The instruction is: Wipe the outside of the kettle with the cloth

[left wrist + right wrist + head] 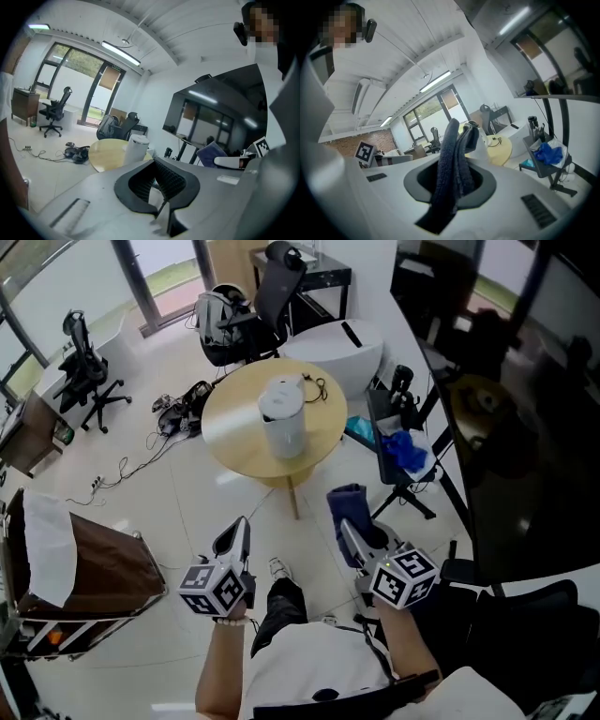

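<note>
A white kettle (283, 418) stands upright on the round yellow table (230, 423), some way ahead of both grippers. My left gripper (240, 532) is held low at the left, shut and empty; in the left gripper view its jaws (159, 185) meet with the kettle (136, 149) beyond them. At the right, my right gripper (346, 527) is shut on a folded dark blue cloth (346, 502). In the right gripper view the cloth (453, 161) stands up between the jaws and hides most of the kettle (481, 141).
A stand (392, 442) holding a blue bag (406, 451) is right of the table, with a big dark screen (525, 399) beyond. Office chairs (272, 296) stand behind the table, cables (173, 418) lie on the floor at the left, and a brown cart (103, 577) is at the near left.
</note>
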Demonstrator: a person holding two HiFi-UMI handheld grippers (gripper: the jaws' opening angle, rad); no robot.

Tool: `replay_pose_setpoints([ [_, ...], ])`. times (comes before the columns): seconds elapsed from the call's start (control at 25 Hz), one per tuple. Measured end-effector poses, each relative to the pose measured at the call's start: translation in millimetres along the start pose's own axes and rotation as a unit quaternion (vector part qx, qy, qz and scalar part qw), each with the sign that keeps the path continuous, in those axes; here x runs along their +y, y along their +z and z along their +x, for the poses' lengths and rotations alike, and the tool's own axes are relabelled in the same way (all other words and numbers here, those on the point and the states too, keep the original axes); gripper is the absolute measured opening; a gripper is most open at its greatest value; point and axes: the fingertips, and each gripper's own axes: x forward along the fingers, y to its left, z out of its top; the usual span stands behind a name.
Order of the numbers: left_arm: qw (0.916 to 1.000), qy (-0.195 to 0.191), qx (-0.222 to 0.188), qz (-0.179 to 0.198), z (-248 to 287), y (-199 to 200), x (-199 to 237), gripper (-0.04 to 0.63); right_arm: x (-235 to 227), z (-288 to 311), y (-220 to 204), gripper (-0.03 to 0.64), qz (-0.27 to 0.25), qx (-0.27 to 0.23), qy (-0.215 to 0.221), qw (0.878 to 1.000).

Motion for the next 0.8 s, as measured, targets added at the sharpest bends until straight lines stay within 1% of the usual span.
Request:
replay_pose_setpoints([
  [0.24, 0.999, -0.041, 0.014, 0.01, 72, 47, 41, 0.002, -17, 69, 39, 0.071, 0.006, -0.005, -0.031, 0.999],
  [0.4, 0.9976, -0.063, 0.023, 0.016, 109, 69, 68, 0.002, -28, 118, 52, 0.071, 0.008, 0.005, -0.048, 0.999],
  [0.48, 0.9967, -0.073, 0.03, 0.021, 123, 77, 78, 0.002, -30, 139, 59, 0.071, 0.0, 0.011, -0.054, 0.998],
  [0.64, 0.9937, -0.093, 0.054, 0.03, 155, 73, 89, 0.003, -40, 169, 65, 0.071, -0.02, 0.025, -0.067, 0.997],
  [0.8, 0.9895, -0.103, 0.092, 0.045, 188, 46, 91, 0.003, -59, 192, 68, 0.071, -0.025, 0.04, -0.073, 0.996],
])
